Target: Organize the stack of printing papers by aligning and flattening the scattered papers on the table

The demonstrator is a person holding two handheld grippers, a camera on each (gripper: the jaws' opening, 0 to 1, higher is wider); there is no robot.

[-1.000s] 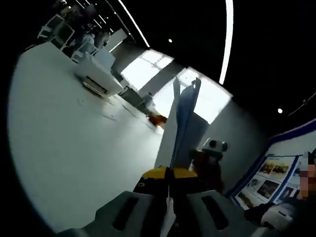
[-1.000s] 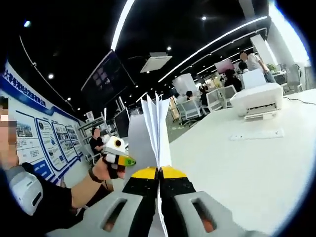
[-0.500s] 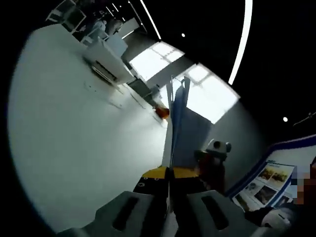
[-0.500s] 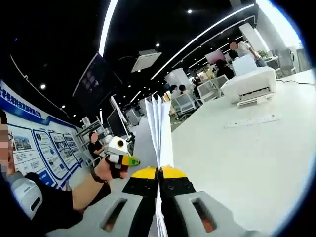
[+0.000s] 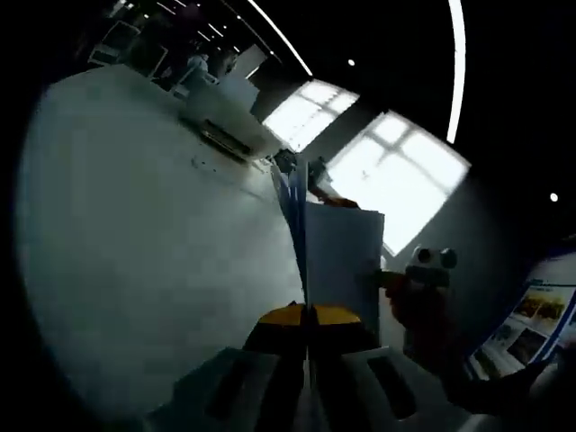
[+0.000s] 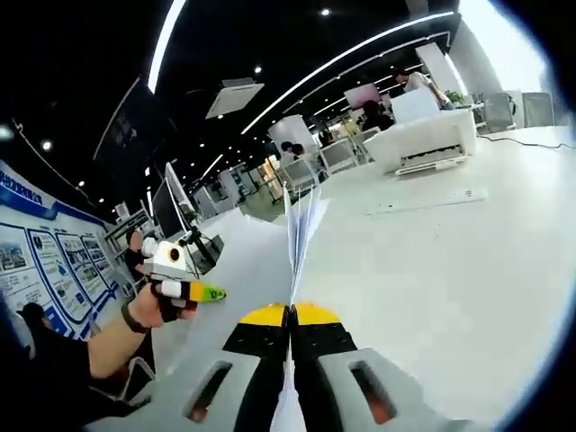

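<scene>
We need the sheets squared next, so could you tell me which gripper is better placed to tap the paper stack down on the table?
Neither clearly: left gripper and right gripper both clamp the paper stack edge-on above the table; probably lower both together.

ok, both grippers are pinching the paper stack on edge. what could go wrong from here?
1. The sheets fan apart above the right gripper, so loose ones may slip out or land misaligned.
2. The stack stands on edge in the left gripper; unsupported upper corners could bend or crease as it comes down to the table.
3. Each gripper pinches one edge only, so uneven pulling might skew or tear the sheets.
</scene>
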